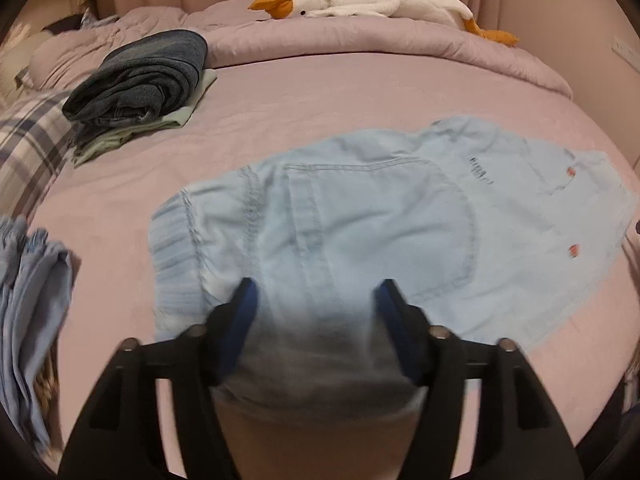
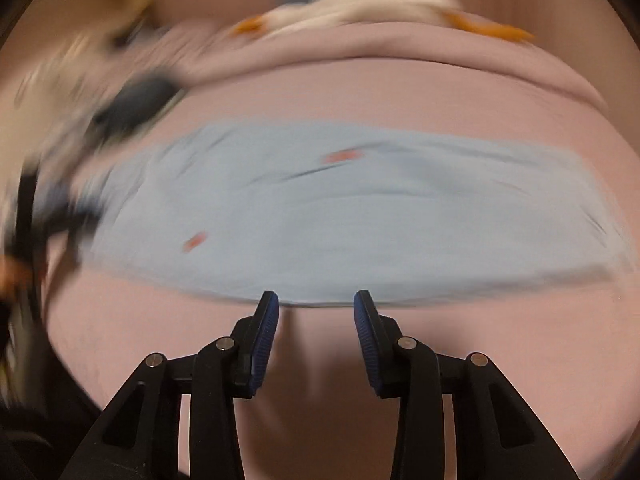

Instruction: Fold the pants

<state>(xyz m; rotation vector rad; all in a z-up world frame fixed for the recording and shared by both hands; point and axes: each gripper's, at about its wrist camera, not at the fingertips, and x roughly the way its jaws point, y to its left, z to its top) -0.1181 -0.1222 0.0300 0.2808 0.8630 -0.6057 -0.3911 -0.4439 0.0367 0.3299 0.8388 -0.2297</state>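
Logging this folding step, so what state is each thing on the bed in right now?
Light blue pants: spread flat on the sheet, cloth between the left gripper's fingers.
Left gripper: open around the pants' near edge.
Right gripper: open, empty, at the pants' near edge.
Dark jeans: folded, stacked.
Goose plush: lying on the duvet.

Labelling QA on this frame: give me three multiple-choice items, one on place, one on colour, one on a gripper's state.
1. Where is the dark grey folded garment?
A. on a pale green folded garment
B. on the light blue denim pants
C. on the white plush goose

2. What colour is the bed sheet?
A. white
B. dusty pink
C. plaid

3. How does the right gripper stand?
A. shut on the pants
B. shut on nothing
C. open, nothing between the pads

Key: 1 A, green edges show under the stack; 2 B, pink surrounds the pants; 3 C, bare sheet shows between its blue pads.
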